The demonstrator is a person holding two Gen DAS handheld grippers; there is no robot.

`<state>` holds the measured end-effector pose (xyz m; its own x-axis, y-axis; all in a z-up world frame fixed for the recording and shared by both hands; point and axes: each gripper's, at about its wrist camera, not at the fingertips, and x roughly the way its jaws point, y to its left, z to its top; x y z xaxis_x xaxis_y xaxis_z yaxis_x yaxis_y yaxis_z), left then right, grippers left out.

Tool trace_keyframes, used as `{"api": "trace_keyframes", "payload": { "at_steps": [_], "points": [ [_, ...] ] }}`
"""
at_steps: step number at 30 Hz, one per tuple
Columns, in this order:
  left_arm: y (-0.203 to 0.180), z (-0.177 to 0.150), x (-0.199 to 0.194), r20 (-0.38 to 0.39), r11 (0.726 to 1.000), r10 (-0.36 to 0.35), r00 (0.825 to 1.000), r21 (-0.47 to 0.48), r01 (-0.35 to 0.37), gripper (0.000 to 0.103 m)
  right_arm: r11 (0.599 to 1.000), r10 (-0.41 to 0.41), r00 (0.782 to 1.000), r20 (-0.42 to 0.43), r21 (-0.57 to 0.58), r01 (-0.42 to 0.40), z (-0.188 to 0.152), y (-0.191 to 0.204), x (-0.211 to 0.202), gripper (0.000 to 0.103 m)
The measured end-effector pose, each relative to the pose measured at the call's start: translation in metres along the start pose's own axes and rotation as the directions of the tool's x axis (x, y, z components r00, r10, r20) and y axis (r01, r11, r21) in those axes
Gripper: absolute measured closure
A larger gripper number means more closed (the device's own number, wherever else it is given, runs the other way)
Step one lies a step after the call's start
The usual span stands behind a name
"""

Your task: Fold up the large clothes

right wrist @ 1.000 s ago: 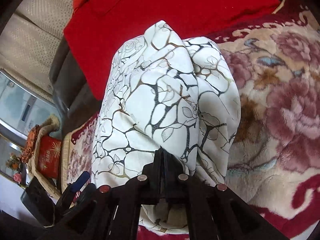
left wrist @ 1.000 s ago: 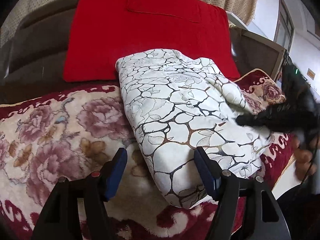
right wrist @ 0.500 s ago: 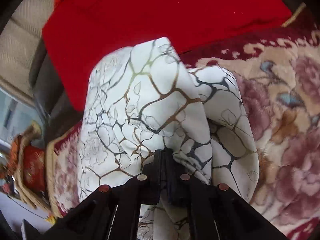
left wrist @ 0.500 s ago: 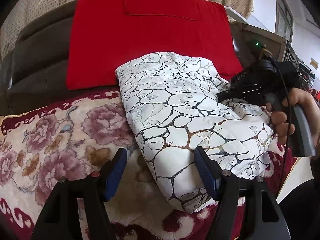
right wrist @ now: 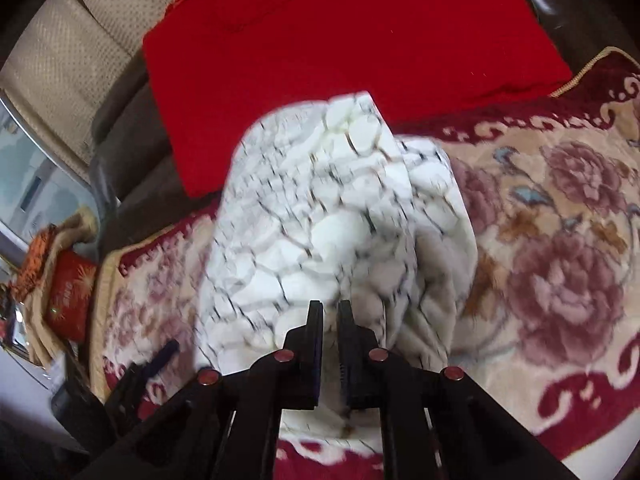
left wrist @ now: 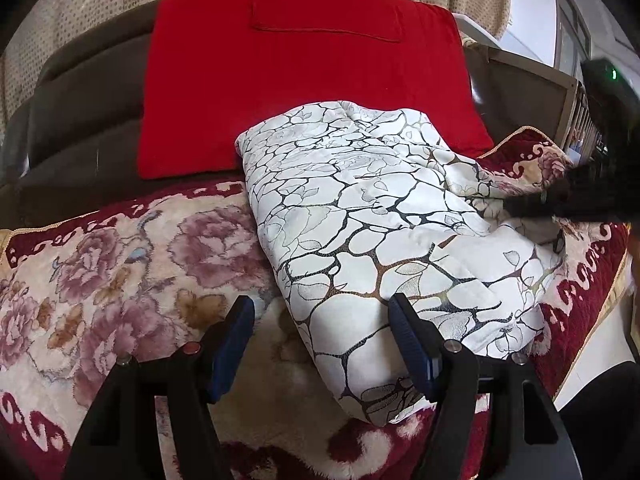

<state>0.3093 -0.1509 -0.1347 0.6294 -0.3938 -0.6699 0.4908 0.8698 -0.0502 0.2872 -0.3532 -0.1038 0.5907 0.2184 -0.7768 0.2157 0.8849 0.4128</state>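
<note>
Above folded garment [right wrist: 320, 216] right gripper [right wrist: 330, 316] now opening, cloth released; left gripper [left wrist: 320, 336] unchanged, wide apart

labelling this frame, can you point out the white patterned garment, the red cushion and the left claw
white patterned garment [left wrist: 360, 216], left wrist view, middle of its folded top surface
red cushion [left wrist: 304, 80], left wrist view, centre of its front face
left claw [left wrist: 320, 336], left wrist view, midway between its blue-padded fingertips

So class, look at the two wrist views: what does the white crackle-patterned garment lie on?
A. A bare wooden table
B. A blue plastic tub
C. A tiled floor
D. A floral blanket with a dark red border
D: the white crackle-patterned garment rests folded on the floral blanket, in front of a red cushion.
</note>
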Motion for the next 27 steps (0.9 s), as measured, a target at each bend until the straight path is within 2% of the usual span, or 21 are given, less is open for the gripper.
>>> {"api": "trace_keyframes", "payload": {
  "at_steps": [2, 4, 7, 9, 12, 16, 21, 23, 27],
  "points": [
    [0.000, 0.000, 0.001, -0.002, 1.000, -0.005, 1.000, 0.000, 0.005, 0.033, 0.999, -0.050, 0.998, -0.031, -0.007, 0.049, -0.008, -0.004, 0.015, 0.095],
    [0.000, 0.000, 0.003, -0.004, 1.000, -0.008, 1.000, -0.001, 0.008, 0.032, 0.999, -0.038, 0.997, -0.061, 0.015, 0.039, -0.012, -0.011, 0.041, 0.095],
    [0.004, 0.002, 0.005, -0.006, 1.000, 0.000, 1.000, -0.022, 0.000, 0.025, 0.999, 0.005, 0.999, -0.037, 0.050, -0.003, -0.012, -0.022, 0.050, 0.096],
    [0.011, 0.003, 0.007, -0.023, 0.998, -0.026, 0.999, -0.063, 0.025, 0.022, 0.998, 0.012, 0.999, -0.043, 0.060, -0.010, -0.011, -0.025, 0.052, 0.096],
    [0.026, 0.008, 0.008, -0.050, 0.984, -0.105, 0.993, -0.150, 0.097, 0.022, 0.999, 0.009, 0.999, -0.040, 0.042, -0.007, -0.009, -0.026, 0.052, 0.096],
    [0.035, 0.010, 0.001, -0.003, 0.969, -0.131, 0.991, -0.212, 0.128, 0.022, 0.997, 0.035, 0.999, -0.014, 0.070, -0.034, -0.010, -0.032, 0.053, 0.096],
    [0.035, 0.009, 0.011, -0.031, 0.971, -0.108, 0.994, -0.217, 0.099, 0.022, 0.997, 0.023, 1.000, -0.021, 0.073, -0.021, -0.026, -0.028, 0.045, 0.096],
    [0.028, 0.006, 0.020, -0.053, 0.983, -0.065, 0.996, -0.172, 0.055, 0.020, 0.998, 0.014, 1.000, -0.022, 0.069, -0.012, -0.032, -0.025, 0.041, 0.095],
    [0.016, 0.005, 0.017, -0.005, 0.996, 0.040, 0.999, -0.080, -0.041, 0.017, 0.999, -0.035, 0.998, -0.051, 0.018, 0.036, -0.027, -0.013, 0.037, 0.095]
  ]
}}
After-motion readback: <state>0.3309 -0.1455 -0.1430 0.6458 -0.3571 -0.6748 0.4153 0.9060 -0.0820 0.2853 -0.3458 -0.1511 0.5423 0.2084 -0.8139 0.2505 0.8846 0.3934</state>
